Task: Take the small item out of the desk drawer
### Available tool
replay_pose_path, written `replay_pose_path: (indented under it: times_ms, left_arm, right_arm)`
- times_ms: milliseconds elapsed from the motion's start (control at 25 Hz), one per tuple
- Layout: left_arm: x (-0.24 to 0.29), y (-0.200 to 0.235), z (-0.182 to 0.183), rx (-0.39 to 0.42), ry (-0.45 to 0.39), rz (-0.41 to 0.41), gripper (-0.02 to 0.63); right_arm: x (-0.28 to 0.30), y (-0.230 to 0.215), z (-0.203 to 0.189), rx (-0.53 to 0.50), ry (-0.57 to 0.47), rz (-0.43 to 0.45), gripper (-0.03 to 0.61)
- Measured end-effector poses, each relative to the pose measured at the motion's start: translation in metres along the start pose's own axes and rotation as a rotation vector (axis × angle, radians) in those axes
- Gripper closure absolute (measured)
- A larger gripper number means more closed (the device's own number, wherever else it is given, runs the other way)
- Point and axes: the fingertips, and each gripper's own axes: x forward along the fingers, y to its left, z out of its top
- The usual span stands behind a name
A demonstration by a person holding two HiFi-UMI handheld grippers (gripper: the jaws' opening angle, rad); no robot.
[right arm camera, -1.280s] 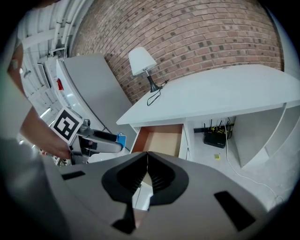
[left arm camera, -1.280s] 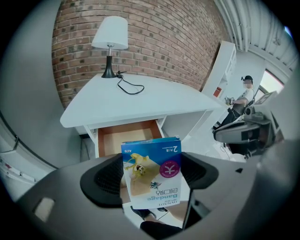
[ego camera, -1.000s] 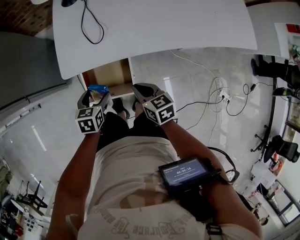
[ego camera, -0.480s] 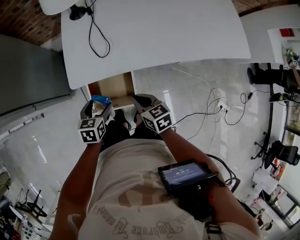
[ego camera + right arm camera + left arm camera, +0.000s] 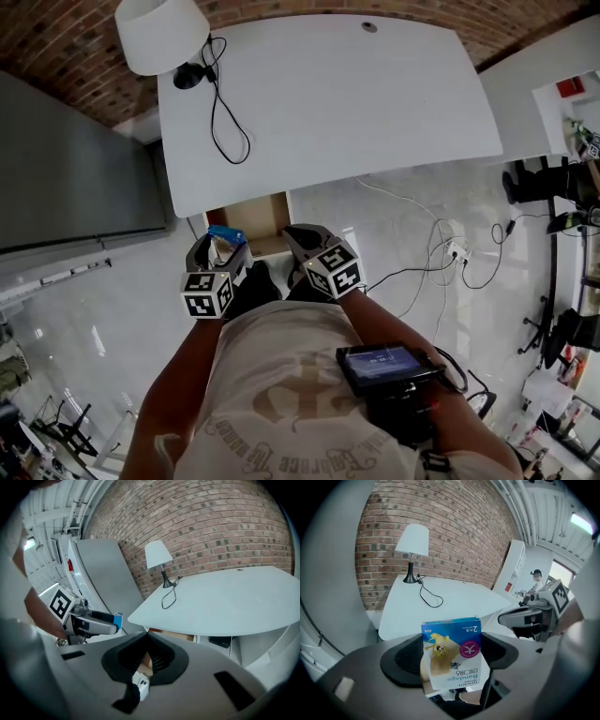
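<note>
My left gripper [image 5: 217, 251] is shut on a small blue and white bandage box [image 5: 225, 234], held just in front of the open wooden drawer [image 5: 251, 217] under the white desk [image 5: 328, 94]. In the left gripper view the box [image 5: 452, 653] stands upright between the dark pads, print upside down. My right gripper [image 5: 302, 242] hovers beside it, to the right of the drawer front. Its jaws meet with nothing between them [image 5: 146, 658]. From the right gripper view I see the left gripper [image 5: 93, 623] with the box's blue edge [image 5: 117, 619], and the drawer [image 5: 173, 633] below the desk top.
A white lamp [image 5: 161, 36] stands at the desk's far left corner, and its black cable [image 5: 225, 112] loops over the top. A grey cabinet [image 5: 75, 169] stands to the left. Cables and a power strip [image 5: 450, 248] lie on the floor to the right.
The view has swung so that more of the desk and the lamp show. The left gripper still holds the box, now a little higher over the drawer front. The right gripper stays beside it.
</note>
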Motion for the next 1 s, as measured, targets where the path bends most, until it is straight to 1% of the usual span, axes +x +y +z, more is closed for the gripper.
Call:
replay_pose_path:
  times_ms: [120, 240, 440, 600, 840, 1000]
  left_arm:
    - [-0.01, 0.004, 0.014, 0.01, -0.023, -0.014, 0.232]
    - [-0.024, 0.012, 0.032, 0.032, -0.066, -0.012, 0.232]
    - [-0.03, 0.0, 0.048, 0.031, -0.123, -0.037, 0.232]
    - [-0.037, -0.005, 0.062, 0.041, -0.165, -0.039, 0.232]
    - [-0.052, -0.032, 0.075, 0.098, -0.219, -0.074, 0.232]
    - [-0.064, -0.037, 0.08, 0.13, -0.24, -0.092, 0.232]
  right_arm:
    - [-0.001, 0.005, 0.018, -0.01, -0.031, 0.003, 0.572]
    - [0.004, 0.013, 0.039, -0.029, -0.073, 0.023, 0.572]
    - [-0.01, 0.018, 0.058, -0.106, -0.105, 0.048, 0.572]
    - [-0.019, 0.024, 0.077, -0.14, -0.147, 0.063, 0.572]
    - [-0.05, 0.032, 0.093, -0.177, -0.206, 0.068, 0.572]
    - [-0.061, 0.036, 0.101, -0.181, -0.237, 0.055, 0.572]
